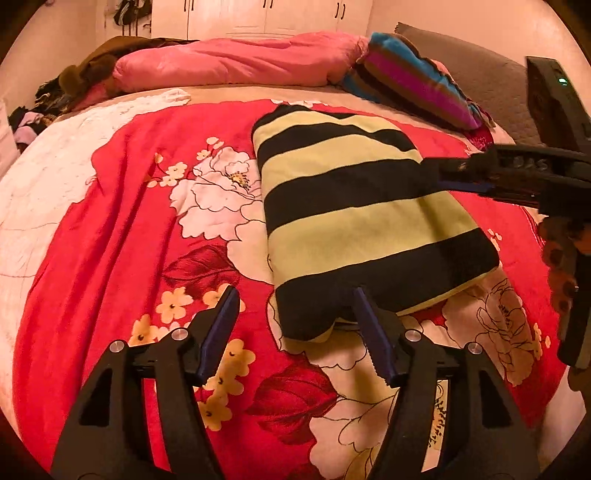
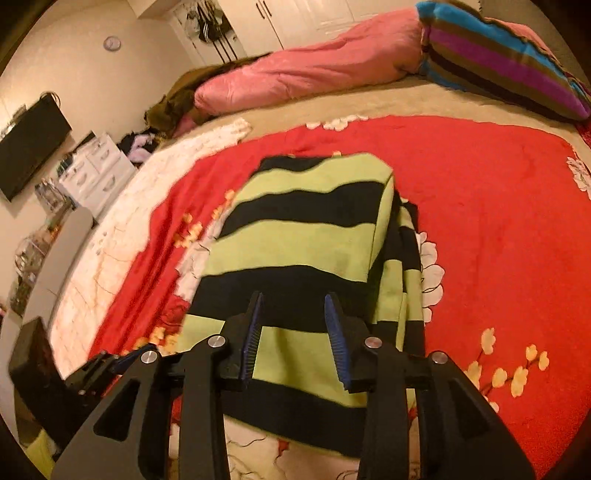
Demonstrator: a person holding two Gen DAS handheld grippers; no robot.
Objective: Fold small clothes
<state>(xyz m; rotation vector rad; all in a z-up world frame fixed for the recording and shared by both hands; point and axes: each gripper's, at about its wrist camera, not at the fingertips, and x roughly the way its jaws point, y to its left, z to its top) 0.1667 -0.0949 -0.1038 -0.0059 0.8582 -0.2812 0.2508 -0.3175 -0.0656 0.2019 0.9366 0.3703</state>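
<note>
Two grippers are seen over a bed, both with jaws parted and nothing clamped. Nearest in the left wrist view, the left gripper (image 1: 295, 306) is held with its jaws wide; one finger (image 1: 364, 314) lies at the near hem of the striped garment (image 1: 354, 206), the other is over the bare red floral bedspread (image 1: 122, 206), and no cloth is pinched. In the right wrist view, the right gripper (image 2: 295, 314) is held above the near part of the same garment (image 2: 306, 236), jaws partly open and no cloth clamped between them. The garment, black and pale green, is laid folded into a long strip on the bedspread (image 2: 480, 206). Beyond it, a pink duvet (image 1: 236, 62) and a multicoloured striped blanket (image 1: 413, 77) are bunched along the far side. White cupboard doors (image 1: 258, 14) are seen behind.
</note>
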